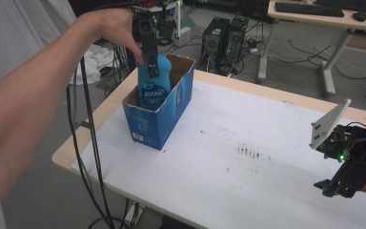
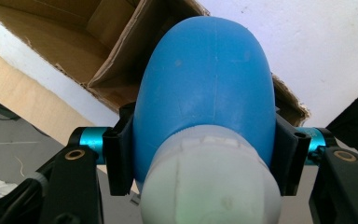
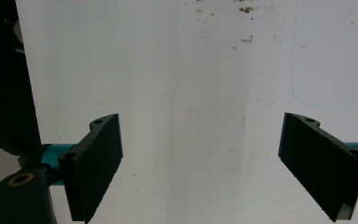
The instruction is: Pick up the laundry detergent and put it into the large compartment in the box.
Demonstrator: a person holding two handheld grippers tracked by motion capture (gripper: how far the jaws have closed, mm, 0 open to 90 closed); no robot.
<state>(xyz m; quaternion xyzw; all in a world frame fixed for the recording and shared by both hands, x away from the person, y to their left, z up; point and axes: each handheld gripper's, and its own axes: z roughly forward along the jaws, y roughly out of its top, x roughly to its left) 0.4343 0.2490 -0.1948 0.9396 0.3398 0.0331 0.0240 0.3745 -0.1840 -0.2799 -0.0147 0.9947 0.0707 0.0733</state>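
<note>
White-capped and closest to my left claw's point(image 2: 200, 163) lens, the blue bottle point(image 2: 205, 93) is being clamped just below its cap so it hangs upright inside the open blue carton point(image 1: 159, 112) on the bench point(image 1: 248, 176); my right claw point(image 3: 200, 163) is idling agape, holding nothing.

Lab or office, computer towers point(image 1: 224, 36) on floor (cables trailing), keyboard point(image 1: 309, 8) on desk point(image 1: 324, 21)

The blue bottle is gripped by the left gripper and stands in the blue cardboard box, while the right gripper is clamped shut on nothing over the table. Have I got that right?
Nearly. The right gripper is not shut: the right gripper view shows its jaws wide apart over the white table. The rest holds: the left gripper grips the blue bottle, which stands in the blue cardboard box.
</note>
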